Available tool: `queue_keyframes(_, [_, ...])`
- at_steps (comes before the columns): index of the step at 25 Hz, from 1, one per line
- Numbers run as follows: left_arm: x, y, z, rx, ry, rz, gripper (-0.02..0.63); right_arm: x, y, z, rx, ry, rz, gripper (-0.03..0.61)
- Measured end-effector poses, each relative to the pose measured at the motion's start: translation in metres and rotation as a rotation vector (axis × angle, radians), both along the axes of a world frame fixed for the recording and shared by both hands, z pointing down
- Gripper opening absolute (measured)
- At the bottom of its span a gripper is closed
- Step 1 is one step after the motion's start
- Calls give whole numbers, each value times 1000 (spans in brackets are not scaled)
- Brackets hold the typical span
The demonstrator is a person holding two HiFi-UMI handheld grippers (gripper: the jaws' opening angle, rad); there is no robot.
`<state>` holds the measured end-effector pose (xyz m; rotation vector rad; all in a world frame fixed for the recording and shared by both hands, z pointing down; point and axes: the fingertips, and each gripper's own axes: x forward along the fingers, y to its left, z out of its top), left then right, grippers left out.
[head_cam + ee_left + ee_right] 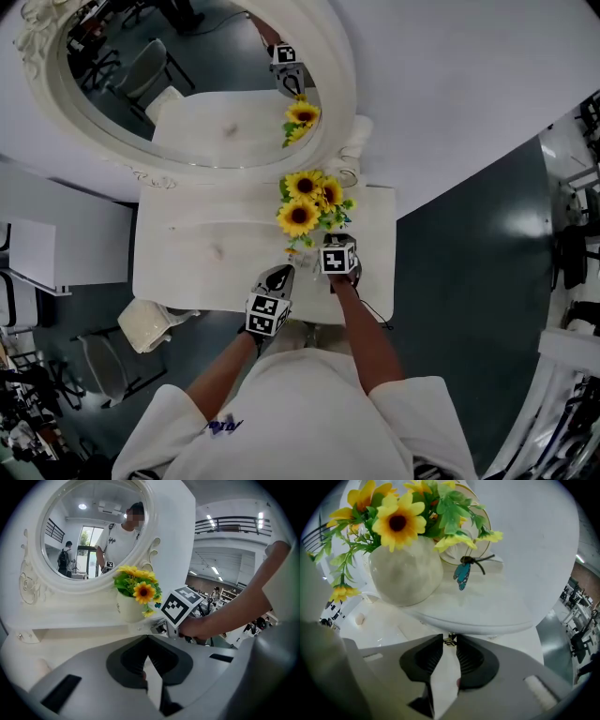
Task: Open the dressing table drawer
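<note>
Your right gripper: fingers pinched on the small brass drawer knob, tips only. The knob sits directly below the round white vase of sunflowers, tucked under the rounded white shelf edge the vase stands on. The drawer front behind it hardly shows.

Blue butterfly ornament just right of the vase.

Your left gripper: fingers shut together, nothing between them. It is held over the white desk, on your side of the vase.

Oval white-framed mirror stands behind the vase.
</note>
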<state>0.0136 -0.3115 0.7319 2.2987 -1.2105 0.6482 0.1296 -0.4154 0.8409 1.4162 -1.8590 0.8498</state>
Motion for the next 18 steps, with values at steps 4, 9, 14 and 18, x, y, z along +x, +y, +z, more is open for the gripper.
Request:
queue_keyframes(4, [-13, 3, 3, -13, -7, -25, 9, 1, 0, -1, 3, 6, -4, 101])
queue_keyframes(9, [-17, 5, 5, -20, -9, -27, 9, -1, 1, -2, -5, 2, -4, 101])
queue_keyframes(14, [-12, 6, 4, -19, -6, -15, 9, -1, 2, -2, -20, -4, -8, 101])
queue_keyframes(18, [-12, 6, 4, -20, -6, -10, 9, -4, 2, -8, -20, -17, -5, 101])
